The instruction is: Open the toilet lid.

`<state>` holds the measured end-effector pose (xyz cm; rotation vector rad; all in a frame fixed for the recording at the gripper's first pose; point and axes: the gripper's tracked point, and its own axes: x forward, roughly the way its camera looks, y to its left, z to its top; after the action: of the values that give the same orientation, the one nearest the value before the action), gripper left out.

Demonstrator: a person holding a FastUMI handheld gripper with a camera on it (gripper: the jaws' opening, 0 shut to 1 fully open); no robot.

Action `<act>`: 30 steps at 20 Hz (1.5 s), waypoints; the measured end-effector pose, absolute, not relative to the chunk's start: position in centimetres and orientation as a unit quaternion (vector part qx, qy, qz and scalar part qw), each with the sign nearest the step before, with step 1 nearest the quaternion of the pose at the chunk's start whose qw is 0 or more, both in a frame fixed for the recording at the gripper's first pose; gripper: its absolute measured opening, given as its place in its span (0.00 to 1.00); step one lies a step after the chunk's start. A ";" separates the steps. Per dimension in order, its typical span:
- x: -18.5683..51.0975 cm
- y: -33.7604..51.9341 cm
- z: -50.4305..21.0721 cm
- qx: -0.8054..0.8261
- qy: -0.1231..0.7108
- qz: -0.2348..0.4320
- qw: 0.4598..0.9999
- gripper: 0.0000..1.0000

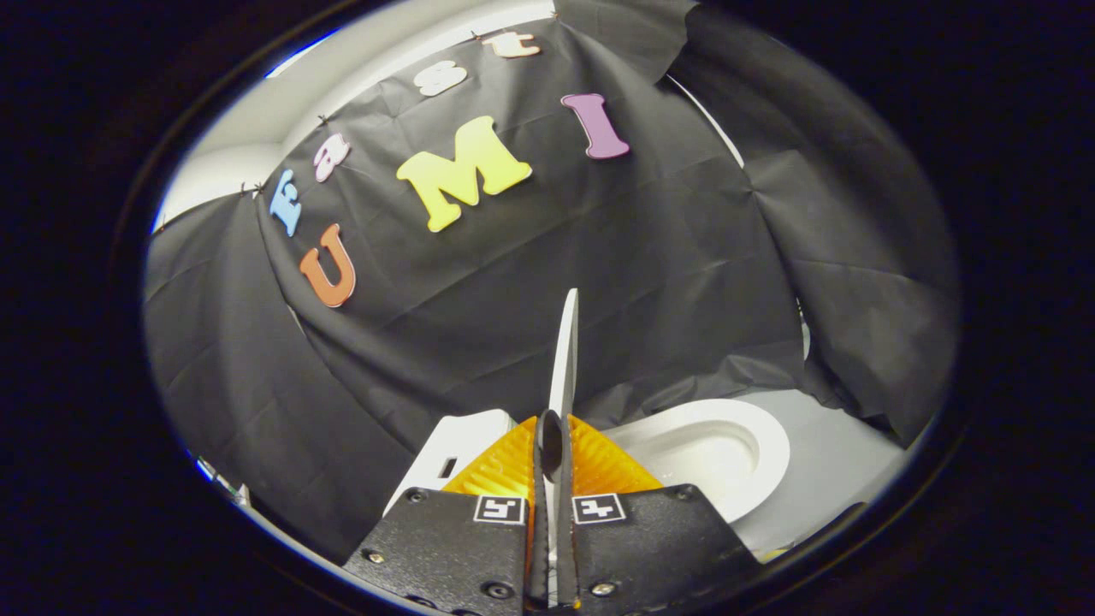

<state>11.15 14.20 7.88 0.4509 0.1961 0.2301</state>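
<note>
The white toilet lid [565, 355] stands raised on edge, a thin blade rising from between my two fingers. My gripper [553, 445] is shut on the lid's lower edge, both fingers pressed against its two faces. To the right of the fingers lies the white toilet seat and bowl [714, 449], open to view. The white cistern [458, 453] sits just left of the fingers.
Black cloth walls [530, 282] close the booth behind and on both sides of the toilet. A pale floor [834, 462] shows to the right of the bowl.
</note>
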 end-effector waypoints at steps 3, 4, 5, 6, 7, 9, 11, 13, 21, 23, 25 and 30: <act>10.9 15.8 8.5 0.213 0.090 0.117 0.966 0.07; 10.8 16.3 8.7 0.208 0.088 0.118 0.967 0.07; 10.8 16.9 8.8 0.202 0.087 0.119 0.968 0.07; 10.7 17.4 9.0 0.196 0.085 0.120 0.970 0.07; 10.7 18.0 9.1 0.188 0.083 0.121 0.971 0.07; 10.5 19.2 9.5 0.175 0.079 0.123 0.974 0.07; 10.4 20.2 9.8 0.166 0.076 0.123 0.975 0.07; 10.3 21.5 10.0 0.156 0.072 0.125 0.977 0.07; 9.8 26.6 10.6 0.106 0.054 0.135 0.984 0.07; 9.6 27.7 10.7 0.106 0.056 0.147 0.982 0.07; 9.7 28.7 10.8 0.097 0.055 0.150 0.983 0.07; 9.5 31.7 10.7 0.059 0.045 0.155 0.985 0.07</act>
<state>9.45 31.72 10.75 0.1196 0.0899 0.3112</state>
